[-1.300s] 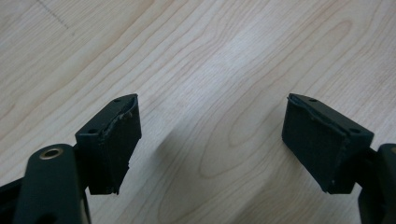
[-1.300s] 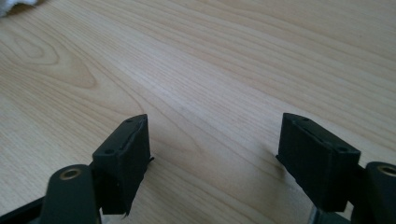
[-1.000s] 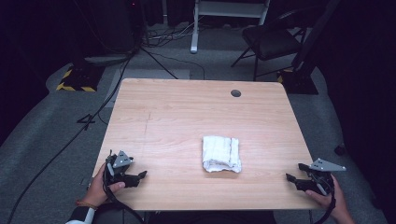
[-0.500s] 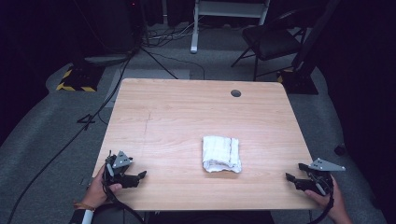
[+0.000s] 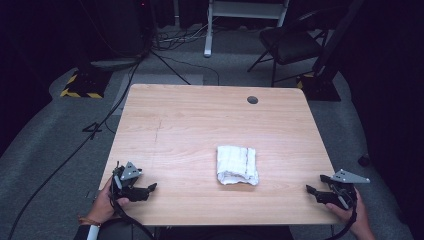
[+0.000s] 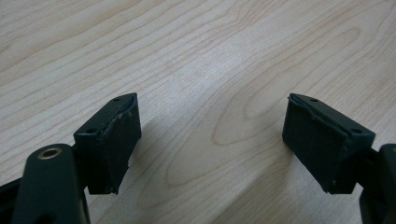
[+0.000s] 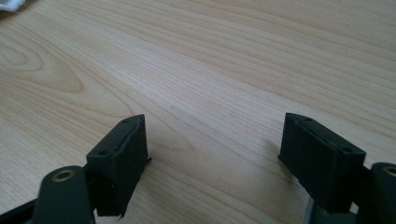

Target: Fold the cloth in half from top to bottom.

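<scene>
The folded white towel lies flat on the wooden worktop, right of centre and toward the near edge, roughly midway between the two hands but well apart from both. One corner of it shows at the top left edge of the right gripper view.

The left tongs rest at the near left corner of the worktop, held in the person's left hand, tips pointing toward the towel. In the left gripper view the jaws stand wide apart with only bare wood grain between them; nothing is gripped.

The right tongs sit at the near right corner, held in the right hand, tips pointing inward toward the towel. In the right gripper view the jaws are likewise spread wide over bare worktop, with nothing between the pads.

A round grommet hole sits near the far edge of the worktop. A chair stands on the floor beyond, and a yellow-and-black hazard-striped base lies at the far left.

No brand, label or legible writing is visible on the towel, the tongs or the worktop.
</scene>
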